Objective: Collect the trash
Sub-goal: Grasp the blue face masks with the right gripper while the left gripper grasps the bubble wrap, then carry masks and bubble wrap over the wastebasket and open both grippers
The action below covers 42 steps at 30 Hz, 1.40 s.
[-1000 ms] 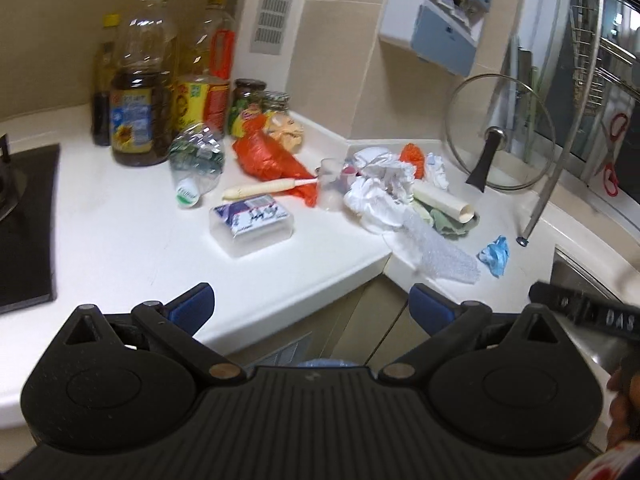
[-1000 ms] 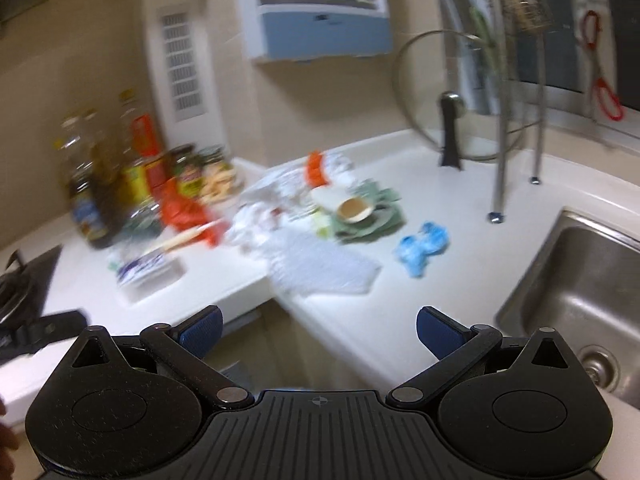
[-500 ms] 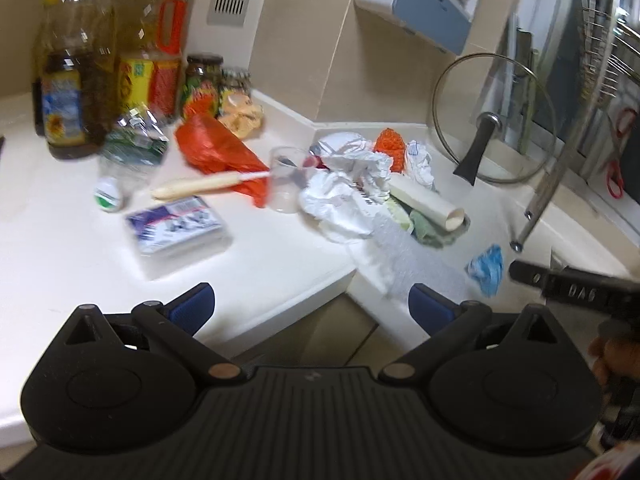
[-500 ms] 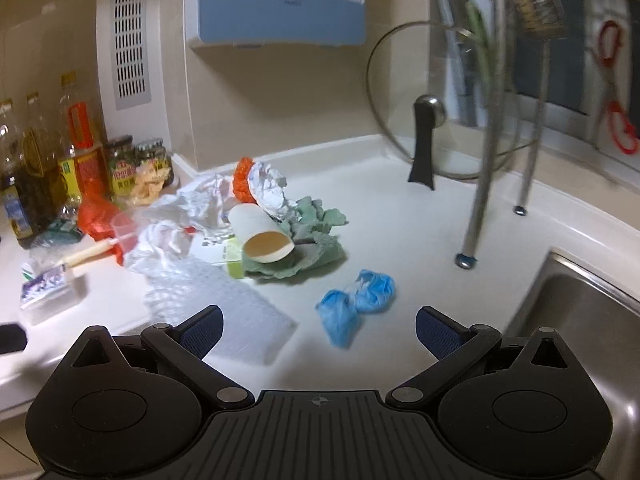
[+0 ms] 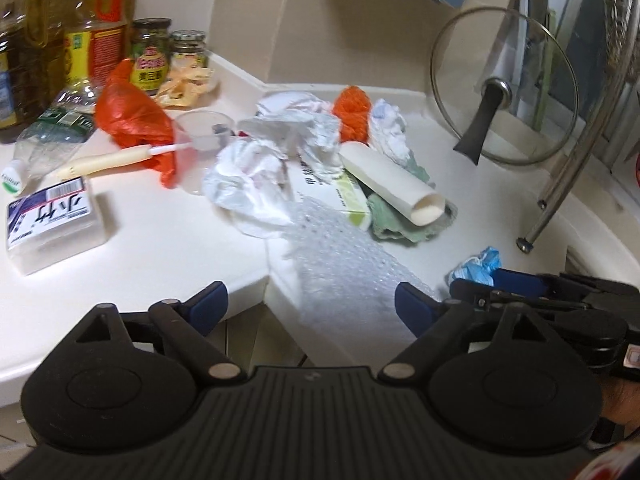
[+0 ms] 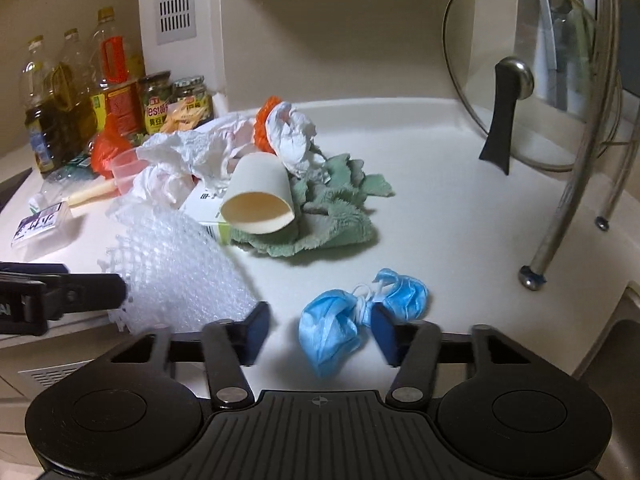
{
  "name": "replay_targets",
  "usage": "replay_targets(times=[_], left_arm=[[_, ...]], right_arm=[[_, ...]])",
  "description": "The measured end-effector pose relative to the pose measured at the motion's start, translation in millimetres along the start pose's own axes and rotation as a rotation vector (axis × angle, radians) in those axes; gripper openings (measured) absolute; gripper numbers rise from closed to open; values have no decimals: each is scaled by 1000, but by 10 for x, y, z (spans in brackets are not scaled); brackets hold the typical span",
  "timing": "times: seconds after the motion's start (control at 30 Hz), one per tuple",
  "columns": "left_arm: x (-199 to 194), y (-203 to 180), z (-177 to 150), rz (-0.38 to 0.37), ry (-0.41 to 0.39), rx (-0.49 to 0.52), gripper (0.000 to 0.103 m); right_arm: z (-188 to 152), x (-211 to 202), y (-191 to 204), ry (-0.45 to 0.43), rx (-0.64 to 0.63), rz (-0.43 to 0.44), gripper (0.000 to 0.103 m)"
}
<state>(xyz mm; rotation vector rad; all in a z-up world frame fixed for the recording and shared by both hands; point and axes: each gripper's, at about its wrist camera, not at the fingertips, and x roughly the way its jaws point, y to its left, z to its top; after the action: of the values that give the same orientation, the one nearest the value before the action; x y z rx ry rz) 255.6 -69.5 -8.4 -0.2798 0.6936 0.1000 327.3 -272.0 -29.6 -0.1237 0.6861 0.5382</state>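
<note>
The right gripper (image 6: 318,334) is closing around the crumpled blue face mask (image 6: 332,332) on the white countertop (image 6: 460,216), pads not yet pressing; it looks light and soft, best pinched mid-bundle.

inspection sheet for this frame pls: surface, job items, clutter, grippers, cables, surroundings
Surface: white corner counter, dry.
Job's things: blue mask; bubble wrap; paper cup on its side on green cloth; crumpled tissues; red bag.
Clutter: oil bottles, jars.
Grippers: right gripper jaws closing around the mask, pads not pressing; left gripper closing over the bubble wrap.
Cables: nothing seen.
Surroundings: glass lid, sink edge.
</note>
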Motion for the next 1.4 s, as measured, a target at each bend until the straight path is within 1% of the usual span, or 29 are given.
replay_targets(times=[0.07, 0.13, 0.2, 0.27, 0.3, 0.37, 0.4, 0.47, 0.5, 0.53, 0.57, 0.7, 0.83, 1.1, 1.17, 1.3, 1.4], left_arm=[[46, -32, 11, -6, 4, 9, 82], [91, -72, 27, -8, 9, 22, 78], [141, -108, 34, -16, 18, 38, 72], [195, -151, 29, -16, 33, 54, 63], [215, -174, 25, -12, 38, 64, 60], [245, -221, 17, -7, 46, 88, 44], [253, -239, 11, -5, 48, 96, 41], [260, -258, 3, -6, 55, 103, 25], [253, -266, 2, -1, 54, 106, 21], [238, -268, -1, 6, 52, 109, 14], [223, -265, -4, 10, 52, 109, 9], [124, -207, -12, 14, 50, 73, 5], [-34, -139, -38, 3, 40, 51, 4], [-507, 65, -151, -73, -1, 30, 4], [-646, 140, -221, -88, -3, 16, 4], [-902, 312, -403, -87, -2, -5, 4], [-1042, 475, -568, -69, 9, -26, 4]], right_arm=[[-3, 14, -19, 0, -1, 4, 33], [0, 7, -43, -4, -4, 2, 24], [2, -4, -69, -11, -13, -2, 22], [-1, -17, -111, -14, -6, -1, 19], [-2, -23, -130, -17, -3, -4, 19], [-2, -36, -164, -18, 2, -3, 18], [-1, -43, -179, -19, 3, -1, 18], [-1, -60, -191, -27, -2, 1, 18], [-1, -63, -196, -29, -3, 5, 18], [0, -62, -201, -30, -1, 10, 18], [1, -62, -206, -32, -1, 15, 17], [5, -92, -189, -36, -6, 41, 16], [6, -161, -108, -43, -13, 64, 16], [-55, -506, 243, -78, -17, 68, 16], [-86, -615, 368, -85, -32, 86, 16], [-179, -796, 640, -98, -55, 151, 16], [-267, -861, 899, -90, -91, 212, 16]])
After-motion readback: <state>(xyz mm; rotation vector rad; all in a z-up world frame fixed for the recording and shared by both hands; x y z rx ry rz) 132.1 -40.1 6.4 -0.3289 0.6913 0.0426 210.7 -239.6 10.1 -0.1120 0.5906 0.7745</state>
